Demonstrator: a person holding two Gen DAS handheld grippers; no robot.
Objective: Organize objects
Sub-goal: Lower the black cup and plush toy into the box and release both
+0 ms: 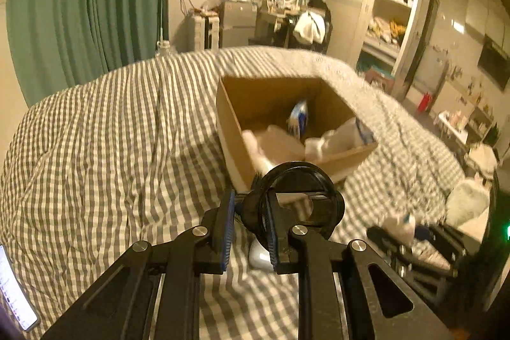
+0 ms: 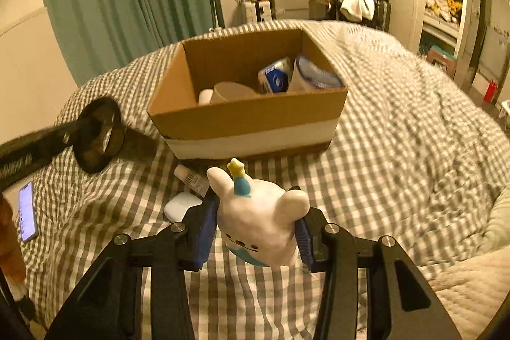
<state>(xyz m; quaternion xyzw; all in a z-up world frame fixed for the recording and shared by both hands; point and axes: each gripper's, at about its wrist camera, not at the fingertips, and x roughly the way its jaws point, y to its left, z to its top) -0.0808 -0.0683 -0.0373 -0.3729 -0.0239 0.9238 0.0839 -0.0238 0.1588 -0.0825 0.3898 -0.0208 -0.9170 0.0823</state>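
Right wrist — one box (image 2: 248, 117), one toy (image 2: 261, 222).

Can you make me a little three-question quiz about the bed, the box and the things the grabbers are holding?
1. True or false: the cardboard box on the checked blanket already has things inside.
2. What does the right gripper hold? A) white bunny toy B) phone C) cup
3. Fill in: the left gripper is shut on a black ____.

Key:
1. True; a cup and blue-and-white packets sit in it.
2. A, the white bunny toy.
3. ring; it is the black ring.
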